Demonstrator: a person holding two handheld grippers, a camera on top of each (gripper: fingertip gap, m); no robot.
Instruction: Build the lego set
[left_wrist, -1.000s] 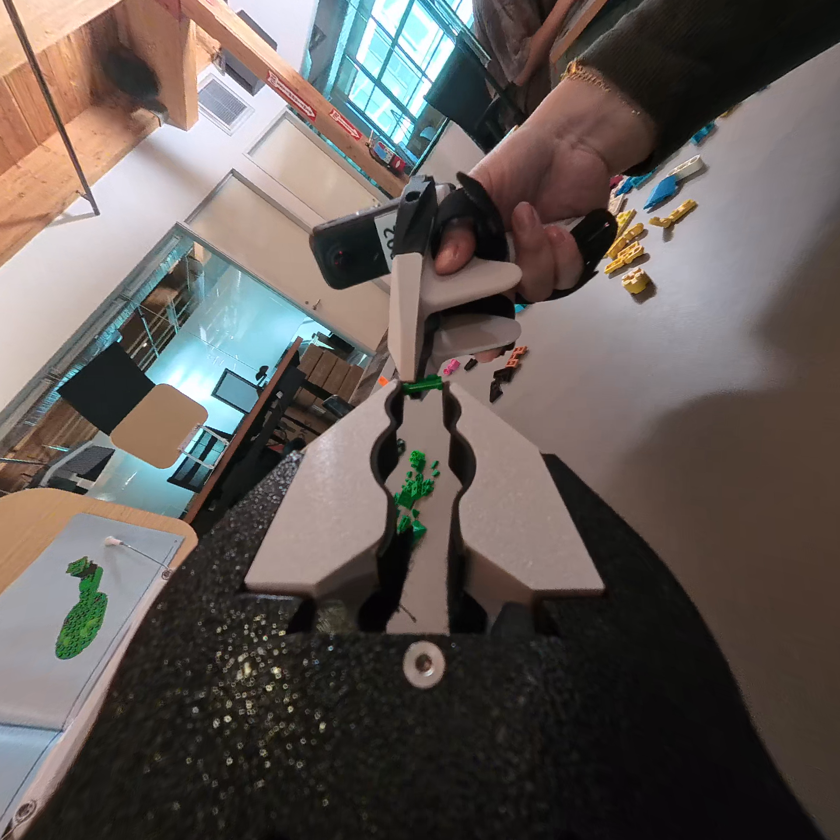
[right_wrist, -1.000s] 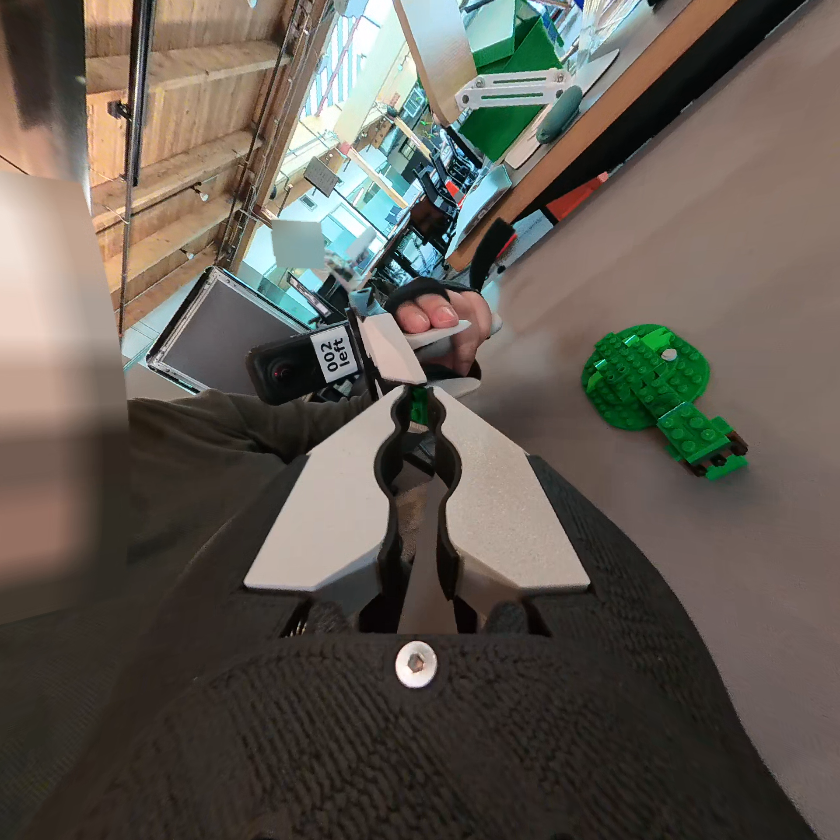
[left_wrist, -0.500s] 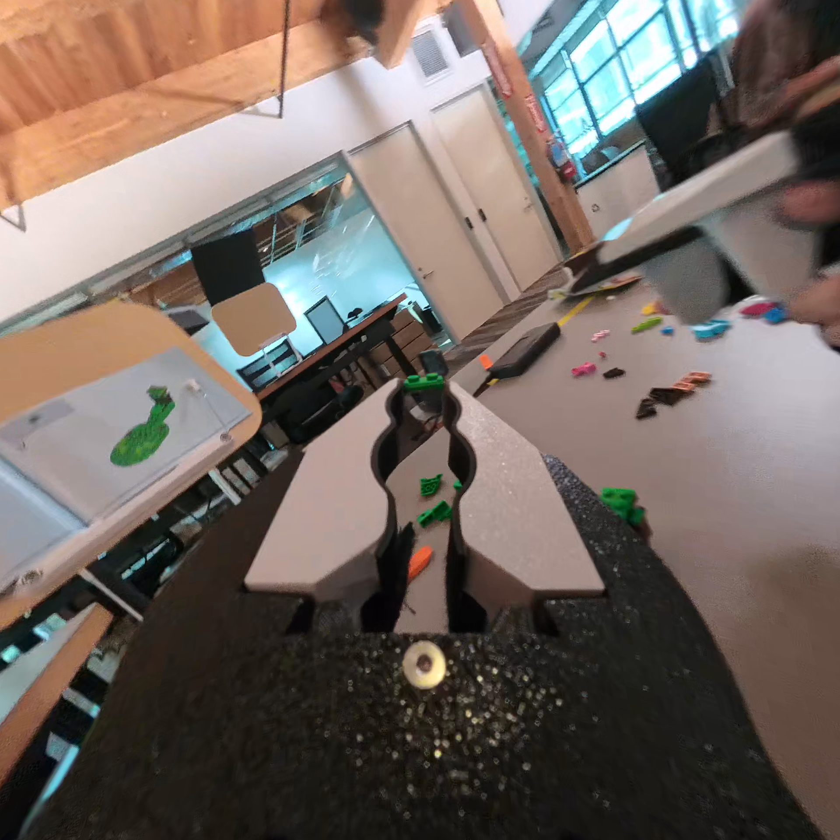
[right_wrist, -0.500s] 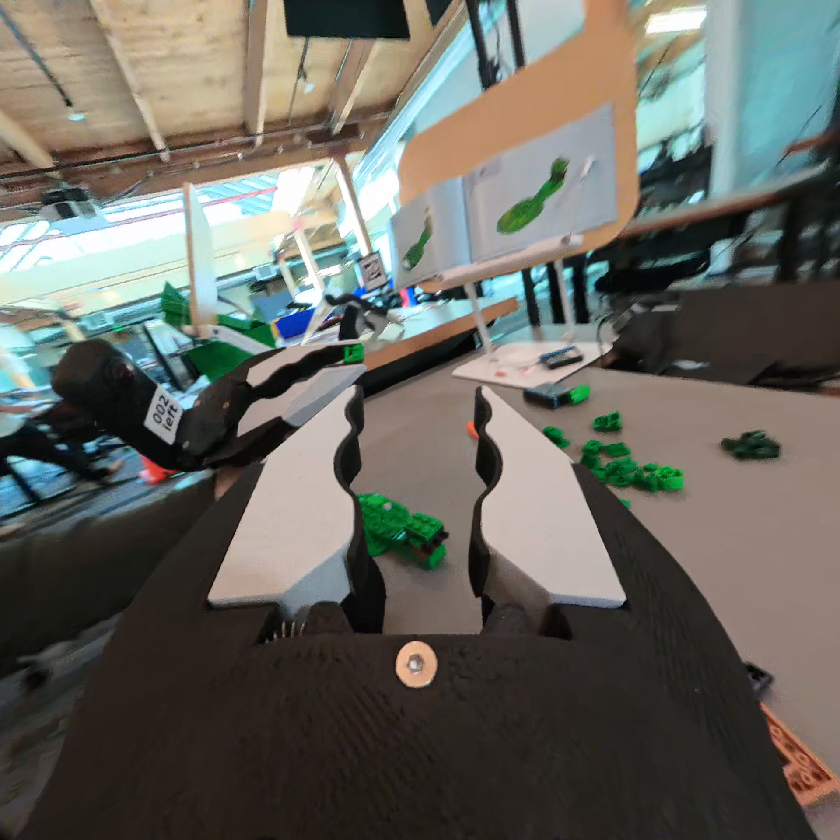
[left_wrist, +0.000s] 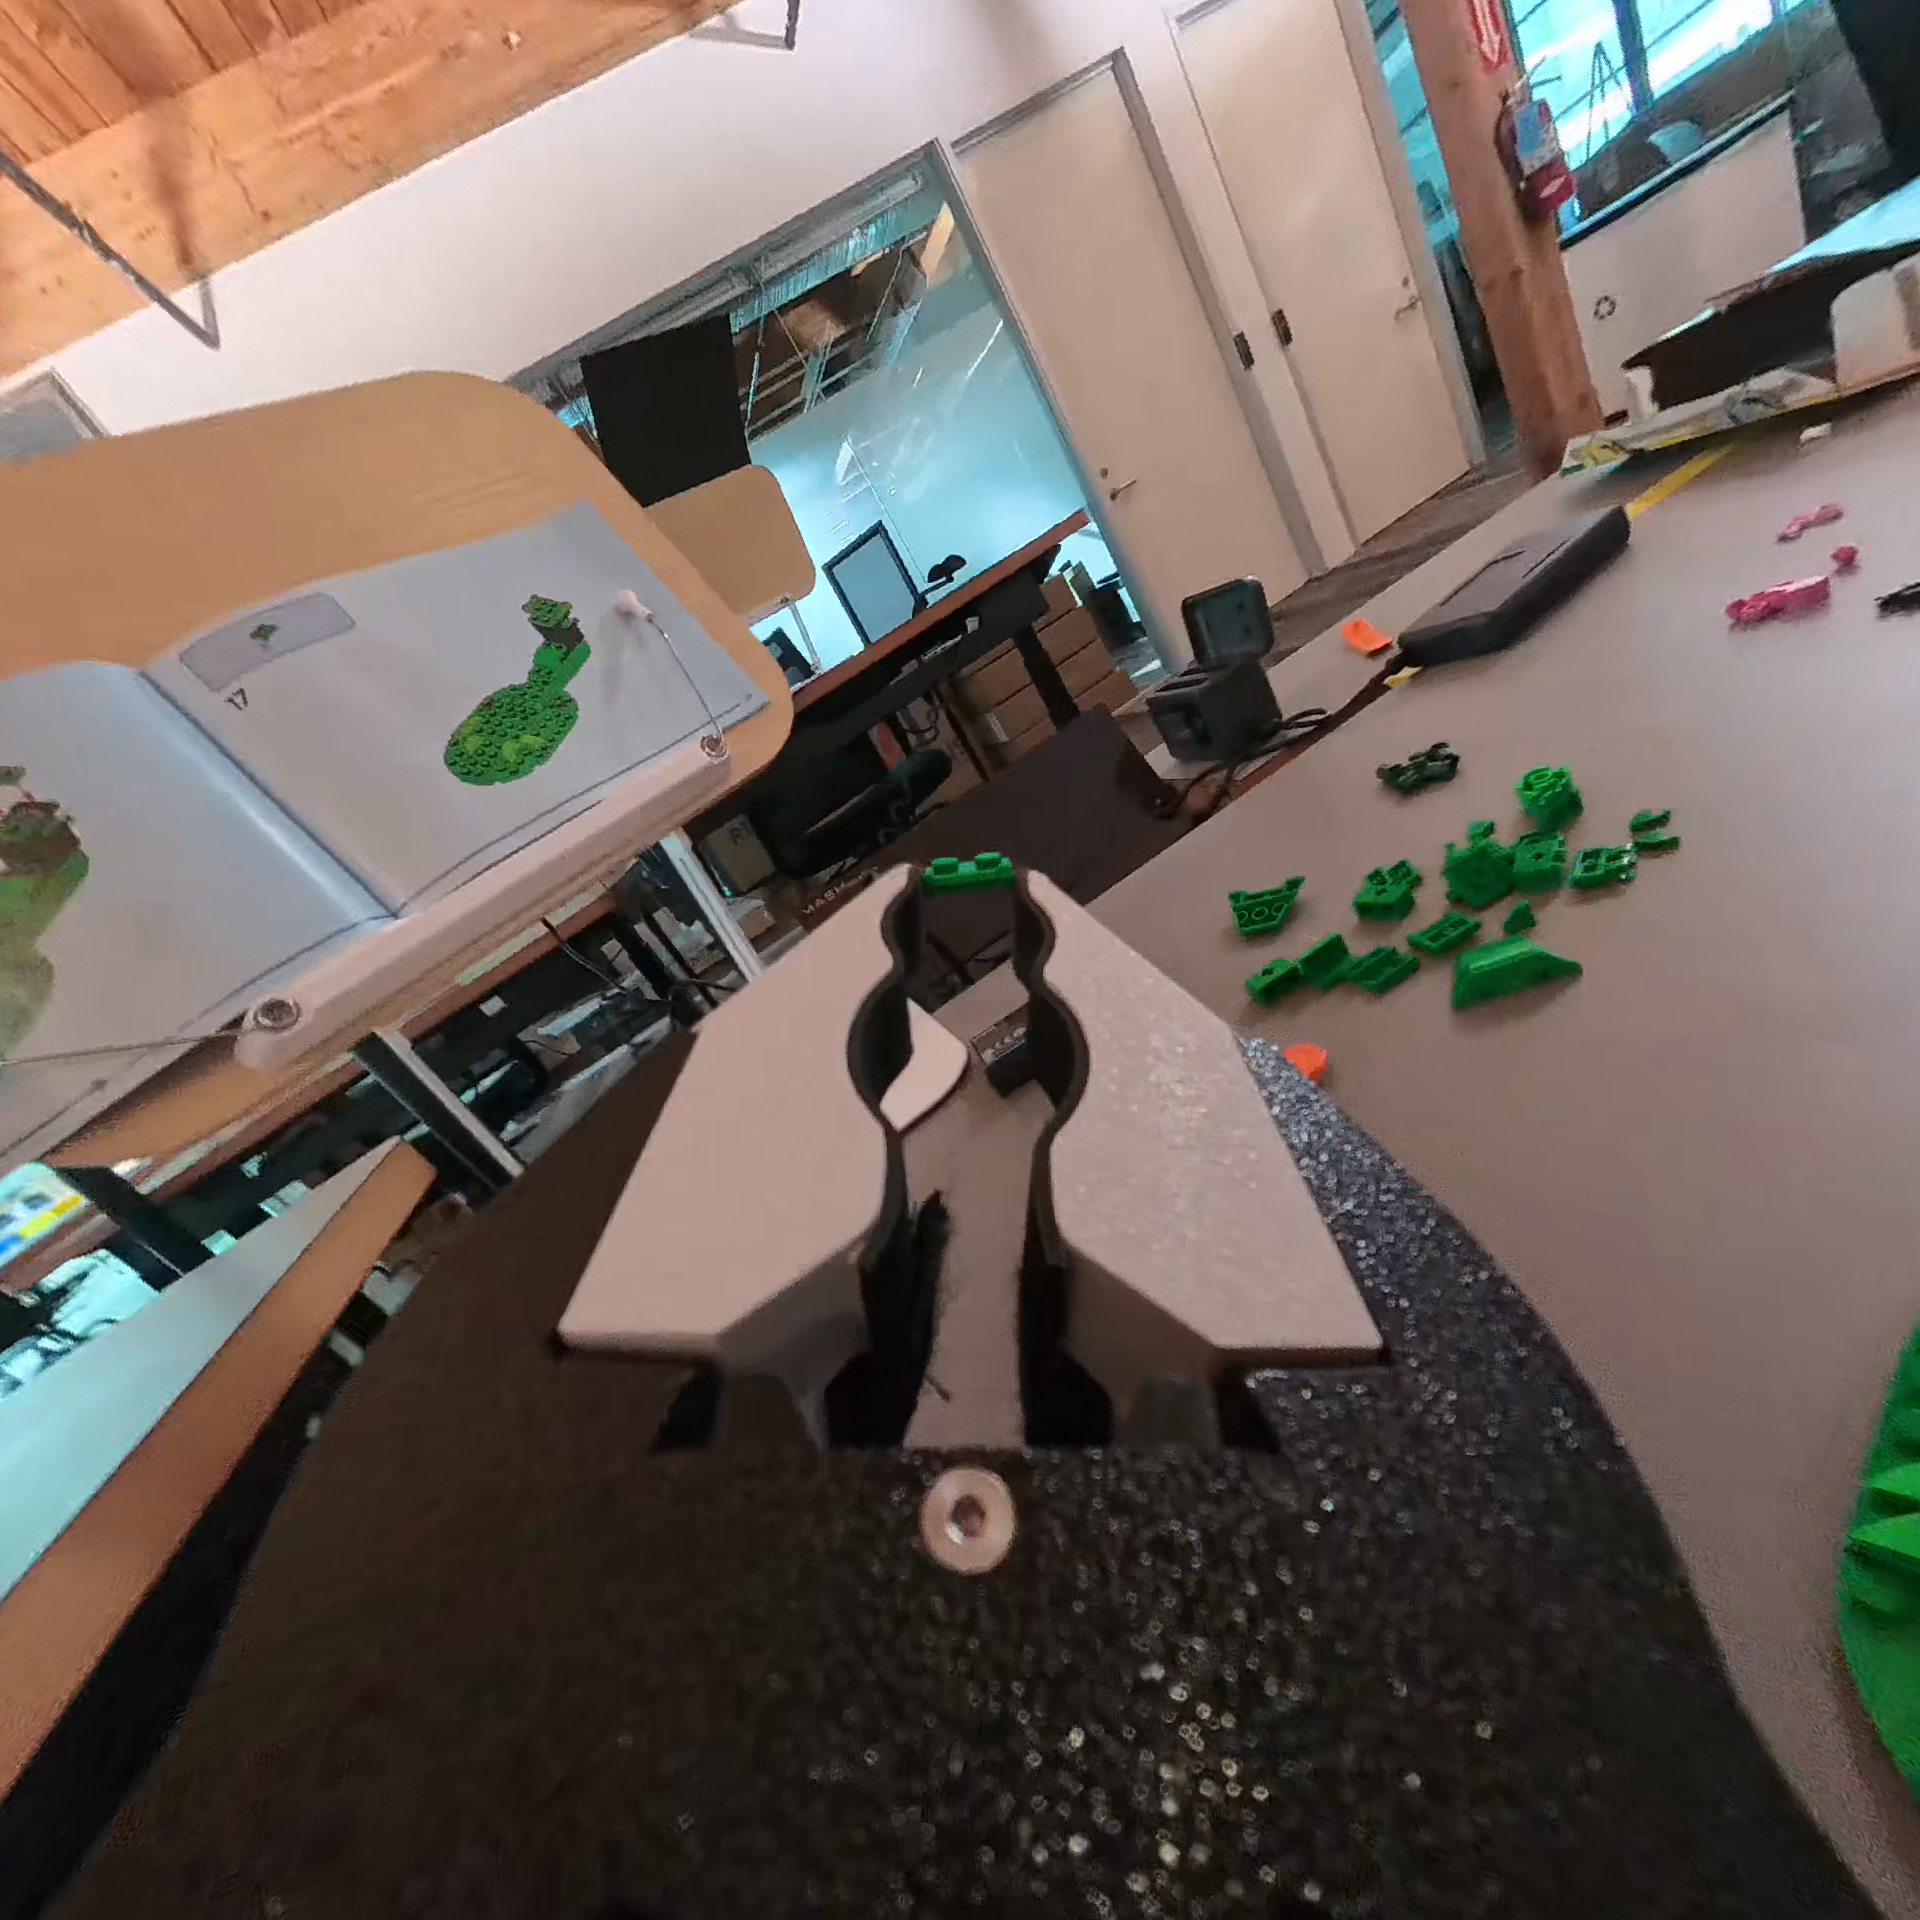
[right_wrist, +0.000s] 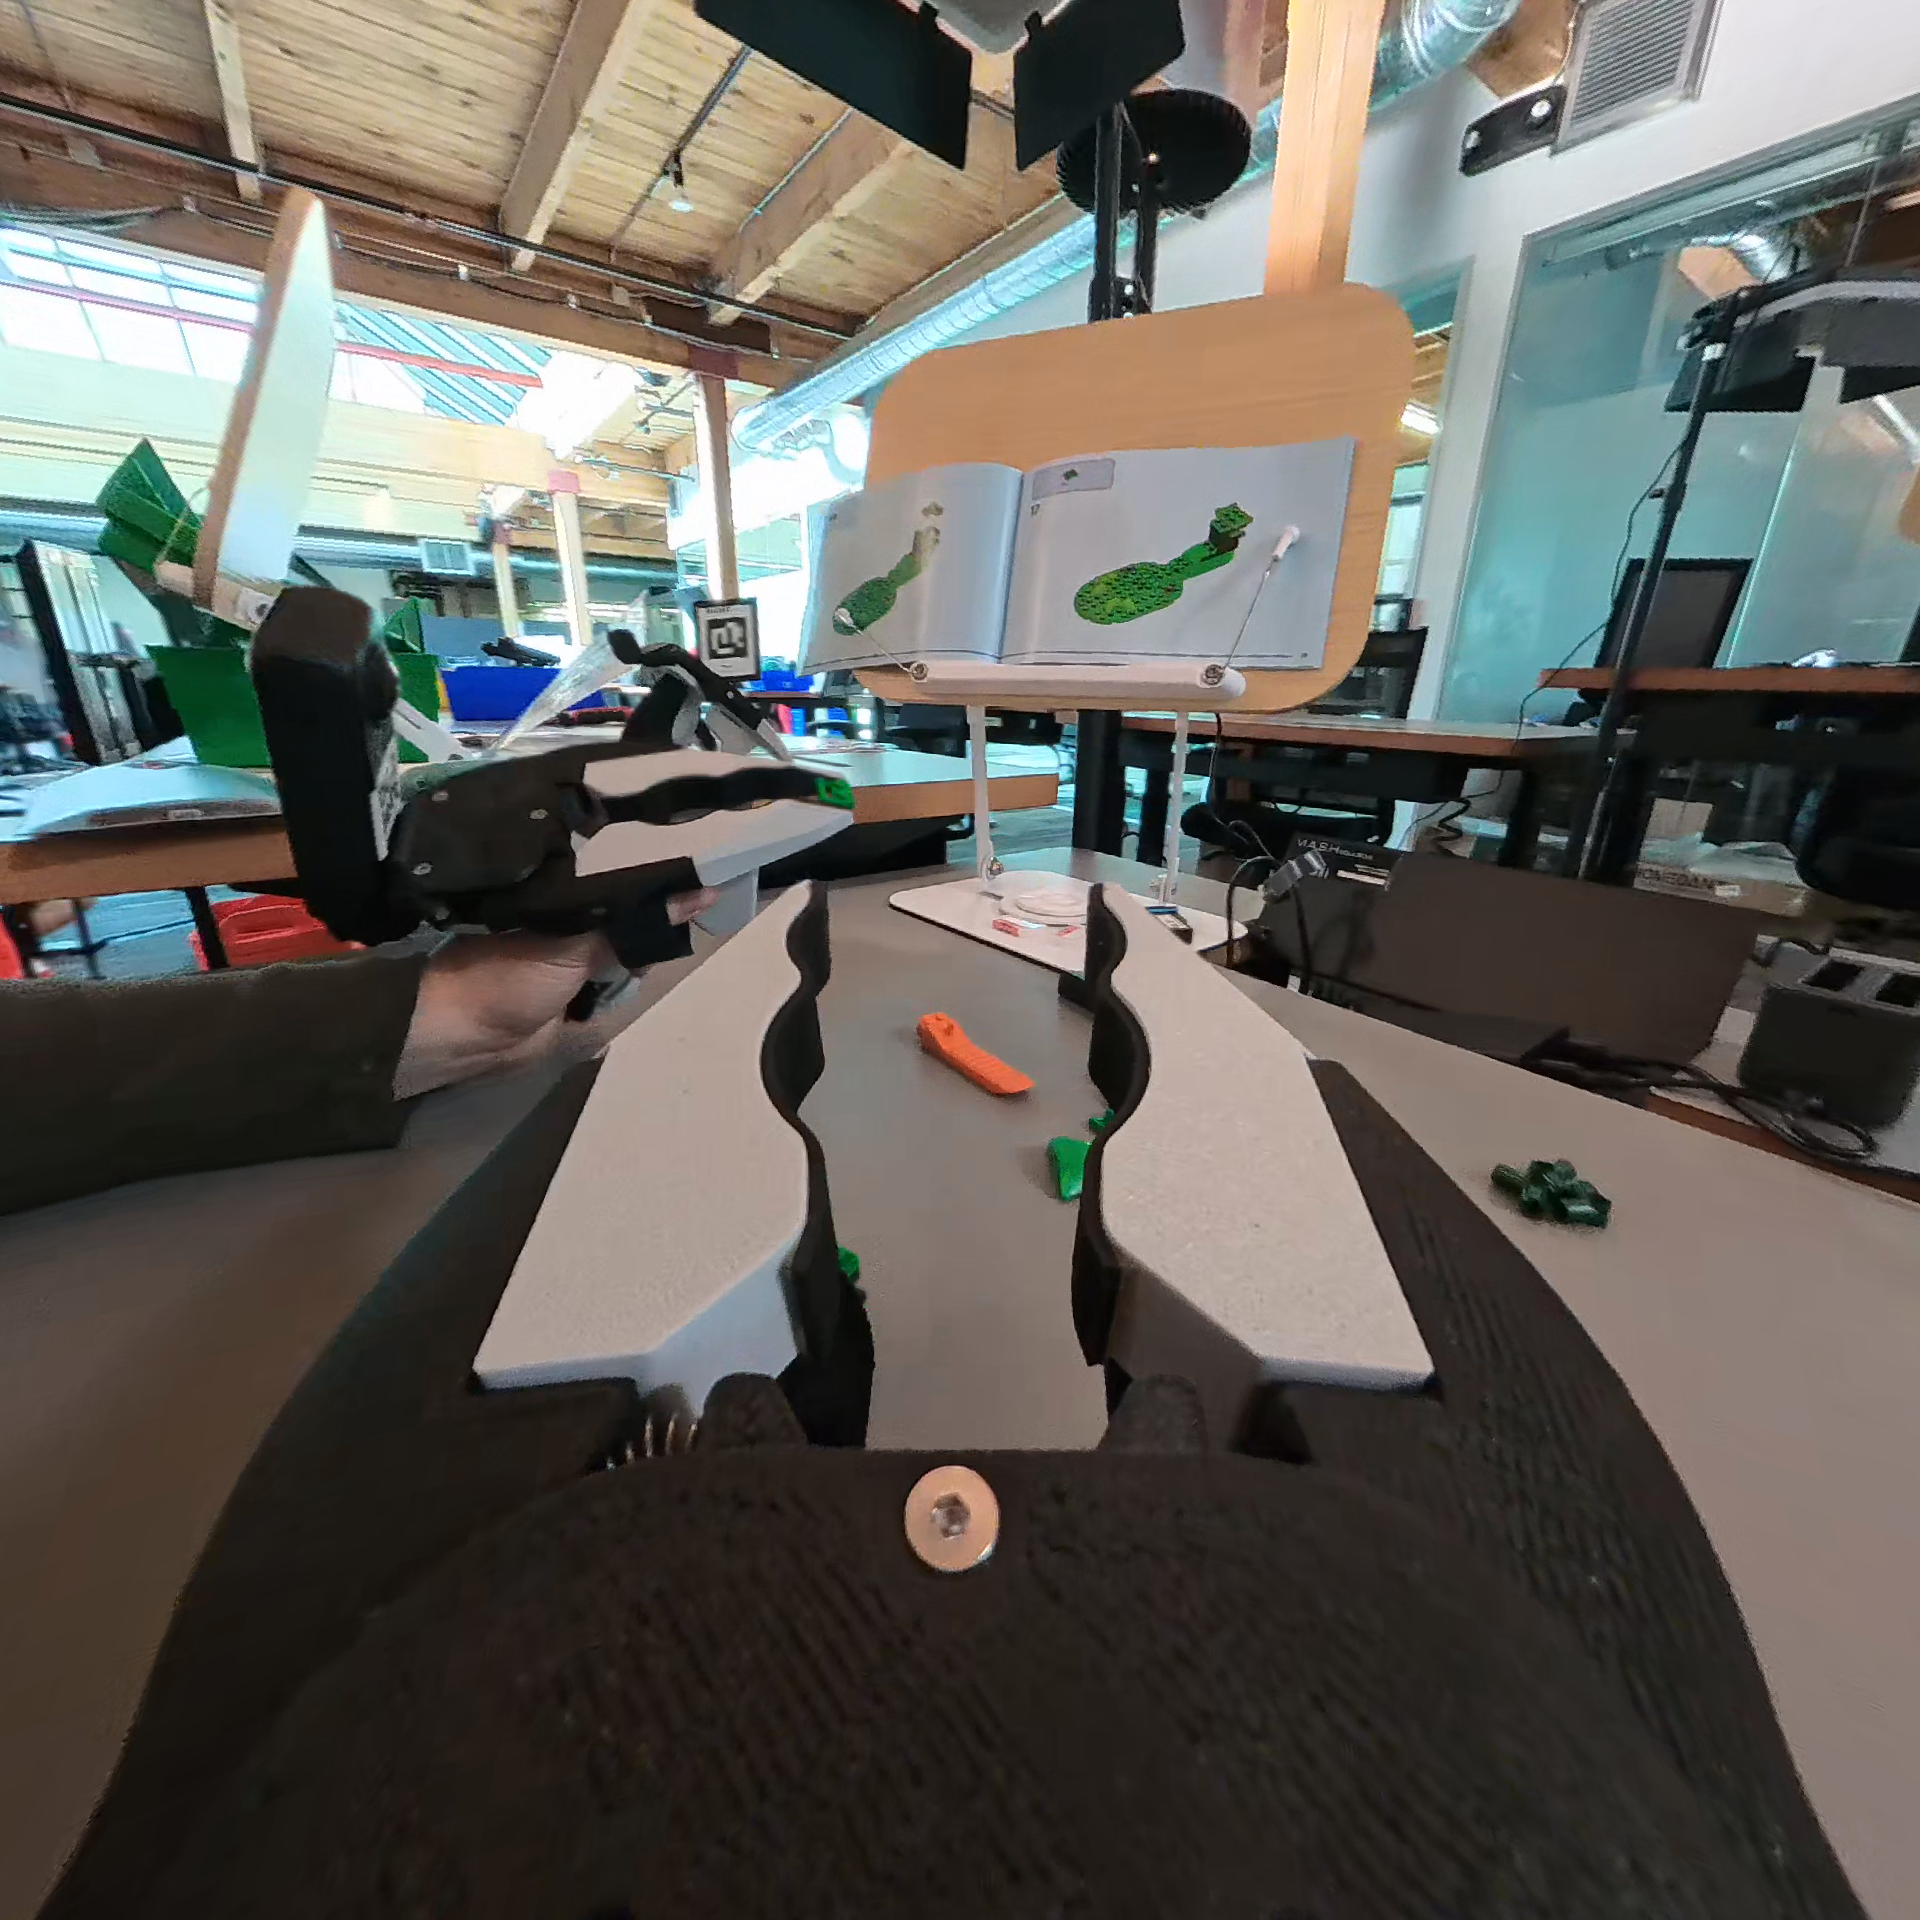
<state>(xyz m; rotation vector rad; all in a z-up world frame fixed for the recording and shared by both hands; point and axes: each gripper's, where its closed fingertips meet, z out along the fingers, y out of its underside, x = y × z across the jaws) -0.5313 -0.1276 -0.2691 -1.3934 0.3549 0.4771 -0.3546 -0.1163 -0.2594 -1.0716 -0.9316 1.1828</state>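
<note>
Exposed timber ceiling beams (right_wrist: 582, 114) seen overhead, silver duct (right_wrist: 935, 312) run beneath. White wall (left_wrist: 520, 239) with pale doors (left_wrist: 1101, 343) beyond left claw; glass partition (left_wrist: 883, 416) between. Wooden desks (right_wrist: 1351, 732) ranged ahead of right claw. Daylight admitted through windows (right_wrist: 125, 322) far left. Grey counter (left_wrist: 1610, 1195) spread below.

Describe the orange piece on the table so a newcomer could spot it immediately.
Start at the book stand holding the open instruction booklet. On the grey table before its base lies the orange tool, long and wedge-shaped. Its neighbours are small green bricks.
</note>
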